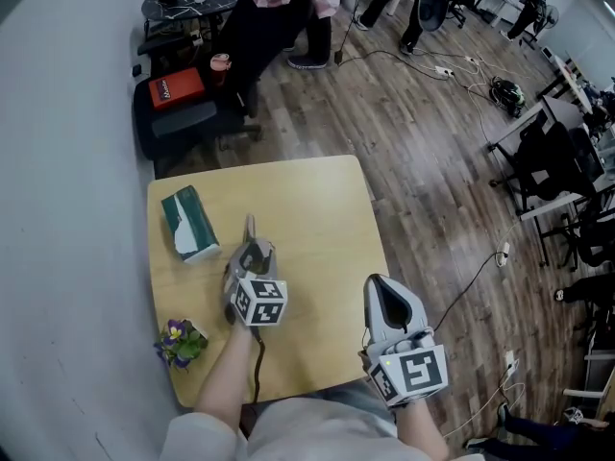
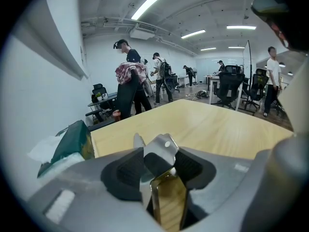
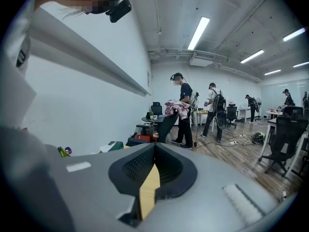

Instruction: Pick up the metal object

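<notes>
Two grippers showed, and only one mattered. Nearest me, the right gripper (image 1: 382,286) hung off the table's (image 1: 317,200) near right edge. Its fingers were pressed together on nothing, the tips met, with only a sliver of tabletop visible behind them. The flower (image 1: 180,342) sat at the near left corner, clear of both.

Further in, the left gripper (image 1: 252,246) was over the table, left of its middle. Its pads (image 2: 120,173) stood wide and pinched the metal object (image 2: 161,151) between them. In the left gripper view the piece filled the gap. It was a bent strip with a small hole near its top, poking out past the fingertips.

From the head view its long axis ran on from the gripper toward the far edge, in line with the fingers rather than across them. So the object lay inside the left fingers, not ahead of them, and the right gripper was well apart from it.

I judged it to be off the tabletop, though no view showed the space under it plainly. The next move, I reckoned, called for a straight lift with a firm grip, since a thin bent strip could twist between the pads.

Beyond, the tissue box (image 1: 190,224) lay by the left edge, about level with the strip's tip and near it on the left.
</notes>
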`<state>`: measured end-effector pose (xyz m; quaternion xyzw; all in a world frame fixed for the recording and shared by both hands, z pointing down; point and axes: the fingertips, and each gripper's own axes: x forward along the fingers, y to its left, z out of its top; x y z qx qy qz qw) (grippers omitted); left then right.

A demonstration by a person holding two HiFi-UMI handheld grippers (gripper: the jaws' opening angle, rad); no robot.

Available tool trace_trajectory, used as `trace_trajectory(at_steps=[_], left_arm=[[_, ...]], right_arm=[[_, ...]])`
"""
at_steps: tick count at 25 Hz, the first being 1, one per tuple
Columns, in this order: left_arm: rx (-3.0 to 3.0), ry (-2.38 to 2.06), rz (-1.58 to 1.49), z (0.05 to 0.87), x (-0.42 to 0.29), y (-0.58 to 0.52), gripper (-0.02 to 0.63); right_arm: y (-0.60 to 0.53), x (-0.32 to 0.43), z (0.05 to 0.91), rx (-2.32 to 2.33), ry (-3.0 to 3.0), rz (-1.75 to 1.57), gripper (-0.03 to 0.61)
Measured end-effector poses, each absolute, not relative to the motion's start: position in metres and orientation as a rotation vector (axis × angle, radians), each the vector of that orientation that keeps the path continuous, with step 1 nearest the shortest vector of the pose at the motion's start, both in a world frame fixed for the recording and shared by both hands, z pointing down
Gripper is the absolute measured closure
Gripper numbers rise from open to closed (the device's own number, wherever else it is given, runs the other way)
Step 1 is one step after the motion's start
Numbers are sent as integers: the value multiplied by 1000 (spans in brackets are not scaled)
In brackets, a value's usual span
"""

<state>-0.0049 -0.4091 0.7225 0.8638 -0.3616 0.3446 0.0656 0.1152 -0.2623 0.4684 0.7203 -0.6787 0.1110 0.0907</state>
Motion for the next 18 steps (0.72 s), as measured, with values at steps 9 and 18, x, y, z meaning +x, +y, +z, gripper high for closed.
trace_trajectory(at_steps=[9,18], left_arm=[[2609,-1155,993,709,-9,-416,509],[2527,-1103,881,700,-11,-403,516]], right_arm=[[-263,115,468,2141,-2021,327,576],[-260,118,463,2151,-2030,308,577]])
